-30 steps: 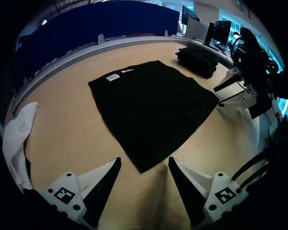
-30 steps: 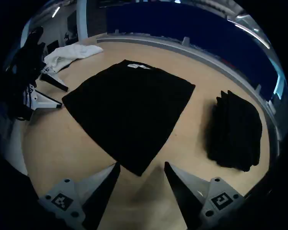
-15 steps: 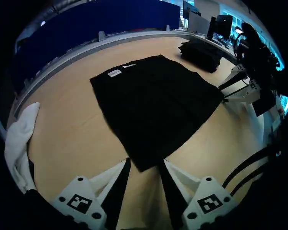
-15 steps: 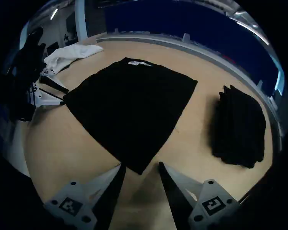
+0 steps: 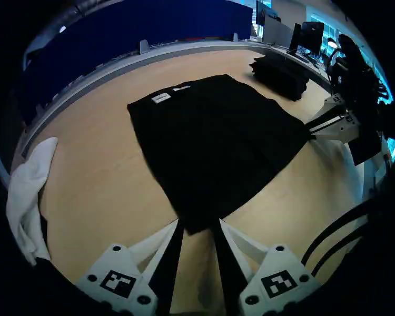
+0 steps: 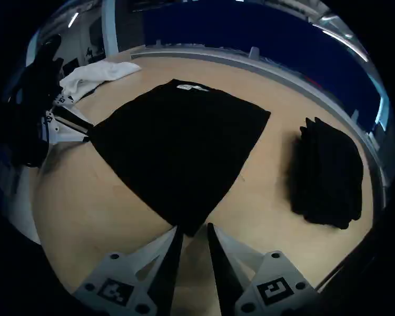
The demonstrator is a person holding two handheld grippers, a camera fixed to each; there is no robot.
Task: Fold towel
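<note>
A black towel (image 5: 213, 142) lies spread flat on the wooden table (image 5: 97, 168), with white labels near its far edge. In the left gripper view, my left gripper (image 5: 198, 224) is open but narrowed, and the towel's near corner lies between its fingers. In the right gripper view, my right gripper (image 6: 193, 227) stands the same way around another corner of the towel (image 6: 181, 147), with a small gap still left. Each gripper also appears from across the table: the right gripper (image 5: 309, 131) and the left gripper (image 6: 89, 133), both at towel corners.
A stack of folded black towels (image 5: 279, 76) (image 6: 329, 179) sits on the table beyond the right gripper's side. A crumpled white cloth (image 5: 26, 195) (image 6: 97, 73) lies at the left end. A blue partition (image 5: 134, 31) runs along the far edge, with monitors (image 5: 308, 37) behind.
Both grippers have moved forward onto the towel's near corners and their jaws have narrowed steadily. The towel itself still lies flat.
</note>
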